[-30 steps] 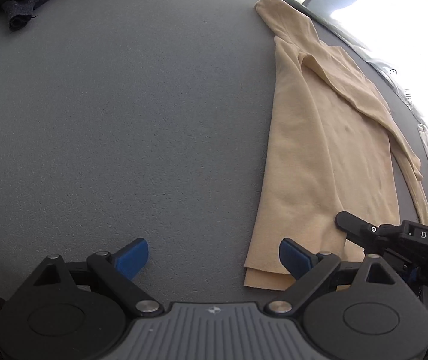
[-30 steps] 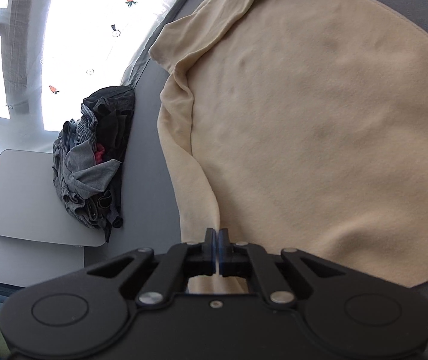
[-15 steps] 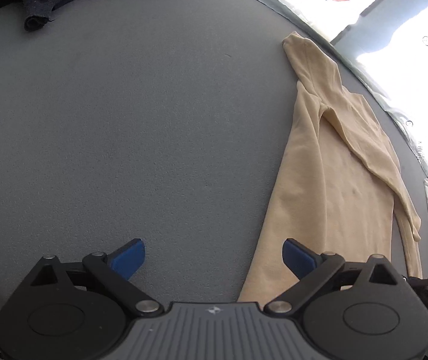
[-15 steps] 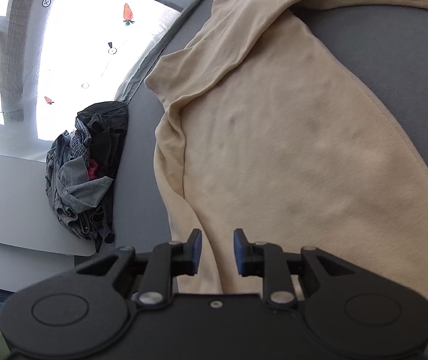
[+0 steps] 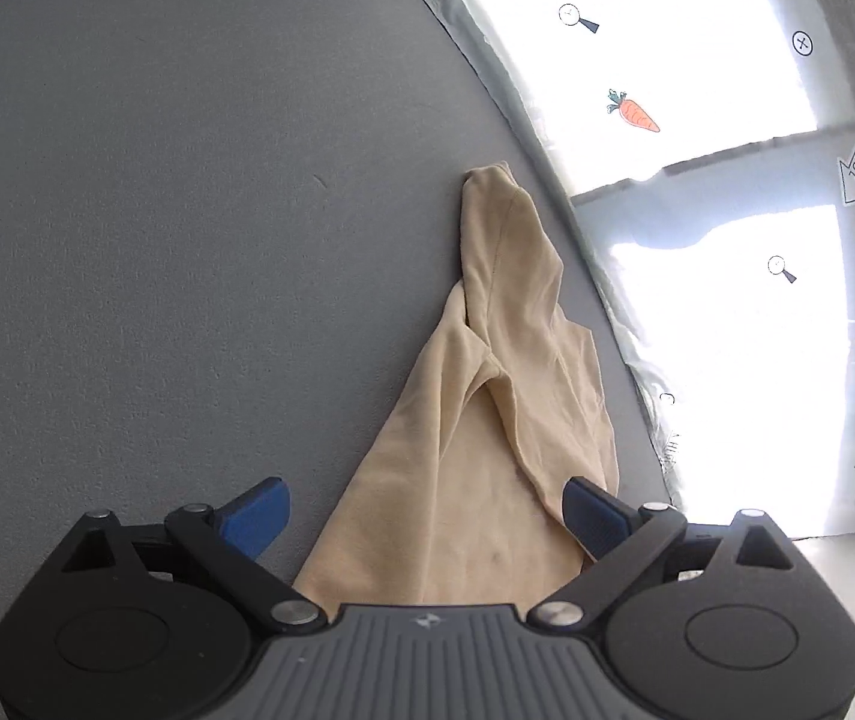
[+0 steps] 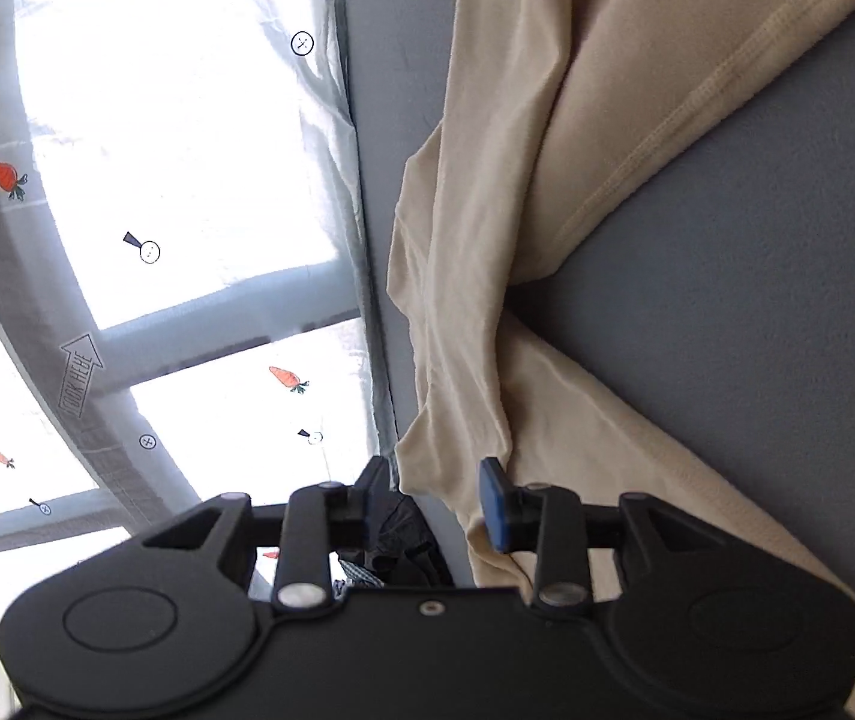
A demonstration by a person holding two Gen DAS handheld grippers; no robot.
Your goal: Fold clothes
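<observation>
Two tools are in front of you, and neither is gripping anything. Your left tool (image 5: 421, 513) stands wide apart, its blue pads on either side of the beige long-sleeved knit top (image 5: 487, 450) without pressing on it. Your right tool (image 6: 436, 495) has just been opening; its jaws now stand partly apart, released, with a fold of the top's cloth just in front of the blue pad (image 6: 494, 504) and nothing pinched between the two. That top lies folded into a narrow strip on the grey felt-like worktop (image 5: 157, 240), running along the edge that borders the pale plastic sheet printed with carrots and arrows (image 5: 697, 120). In your left wrist view a sleeve lies doubled over the body, and the far end of the garment bunches to a point close to that same edge. In your right wrist view the stitched hem (image 6: 697, 96) crosses diagonally toward the worktop's middle. Some dark crumpled clothes (image 6: 403, 546) show behind your right tool, mostly hidden by it.
</observation>
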